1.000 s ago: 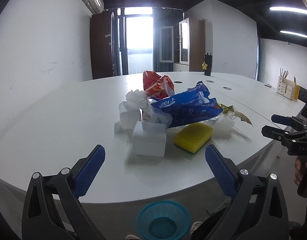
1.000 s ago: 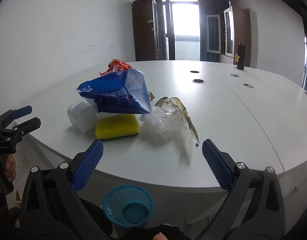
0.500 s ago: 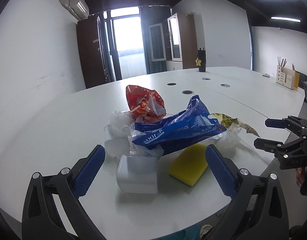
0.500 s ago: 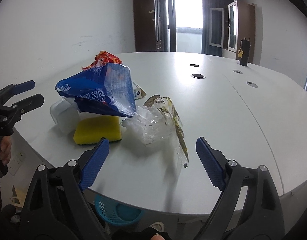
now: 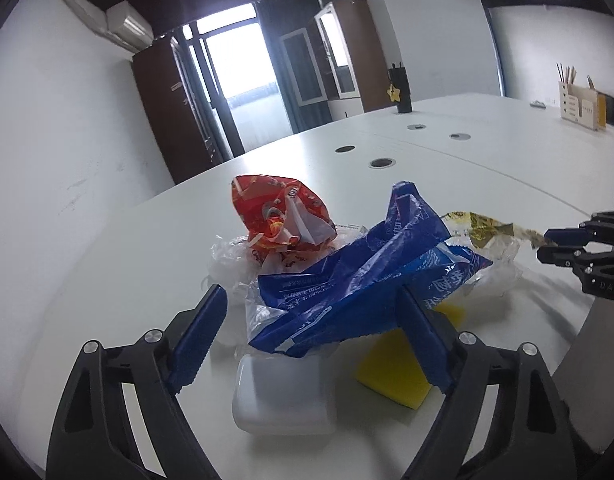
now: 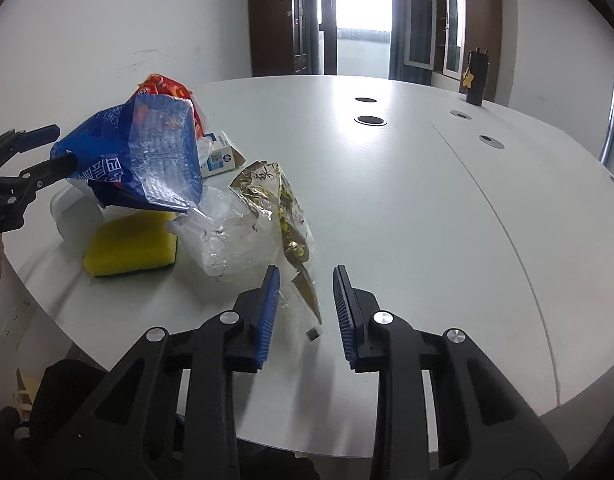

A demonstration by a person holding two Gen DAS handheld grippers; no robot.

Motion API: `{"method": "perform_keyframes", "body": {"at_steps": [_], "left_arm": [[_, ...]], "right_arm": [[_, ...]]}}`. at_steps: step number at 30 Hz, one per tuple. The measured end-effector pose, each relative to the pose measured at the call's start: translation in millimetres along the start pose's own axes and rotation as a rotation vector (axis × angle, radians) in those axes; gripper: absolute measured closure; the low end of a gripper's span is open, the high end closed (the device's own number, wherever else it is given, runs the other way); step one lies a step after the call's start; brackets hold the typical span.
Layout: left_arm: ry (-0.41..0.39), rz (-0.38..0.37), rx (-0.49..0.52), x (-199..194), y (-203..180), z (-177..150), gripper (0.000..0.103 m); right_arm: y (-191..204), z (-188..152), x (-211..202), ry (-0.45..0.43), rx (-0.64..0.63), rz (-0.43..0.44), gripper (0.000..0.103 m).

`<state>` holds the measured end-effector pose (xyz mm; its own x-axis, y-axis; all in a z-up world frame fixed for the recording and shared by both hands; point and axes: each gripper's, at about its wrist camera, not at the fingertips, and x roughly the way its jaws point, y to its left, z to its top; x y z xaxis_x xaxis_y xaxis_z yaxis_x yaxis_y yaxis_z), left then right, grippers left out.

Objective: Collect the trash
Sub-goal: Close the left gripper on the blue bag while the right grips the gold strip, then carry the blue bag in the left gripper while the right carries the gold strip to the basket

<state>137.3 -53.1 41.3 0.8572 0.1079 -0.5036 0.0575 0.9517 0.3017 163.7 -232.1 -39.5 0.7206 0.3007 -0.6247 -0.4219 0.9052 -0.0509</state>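
**Jaws closing in on the trash pile, nothing lifted yet**

The jaws of the right gripper (image 6: 306, 312) have just been closing and now stand narrow, with the tail of the gold wrapper (image 6: 285, 204) between them at lower centre of the right wrist view; a gap shows on each side, so the pads do not yet press on it. The jaws of the left gripper (image 5: 313, 340) have eased in a little but stand wide, straddling the blue plastic bag (image 5: 363, 280) at centre of the left wrist view, gripping nothing.

Around these lie the rest of the trash: a red snack bag (image 5: 283, 216) behind the blue one, crumpled clear film (image 6: 231, 240), a yellow sponge (image 6: 131, 244), a white plastic container (image 5: 283, 392) and a small printed carton (image 6: 219, 156), all heaped on the white table (image 6: 427, 208).

In my judgement the collecting has barely begun: every piece sits on the table, and all must be picked up and carried off.
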Motion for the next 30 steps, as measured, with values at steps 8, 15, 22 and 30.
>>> {"method": "perform_keyframes", "body": {"at_steps": [8, 15, 22, 30], "left_arm": [[0.006, -0.007, -0.007, -1, -3, 2, 0.097], [-0.107, 0.004, -0.104, -40, 12, 2, 0.103], [-0.207, -0.047, -0.246, -102, 29, -15, 0.103], [-0.192, -0.079, -0.298, -161, 38, -56, 0.103]], "right_arm": [[0, -4, -8, -0.085, 0.038, -0.026, 0.1], [-1, -5, -36, -0.176, 0.09, -0.046, 0.101], [16, -18, -80, -0.234, 0.084, -0.006, 0.101], [70, -53, -130, -0.224, -0.058, 0.106, 0.101]]}}
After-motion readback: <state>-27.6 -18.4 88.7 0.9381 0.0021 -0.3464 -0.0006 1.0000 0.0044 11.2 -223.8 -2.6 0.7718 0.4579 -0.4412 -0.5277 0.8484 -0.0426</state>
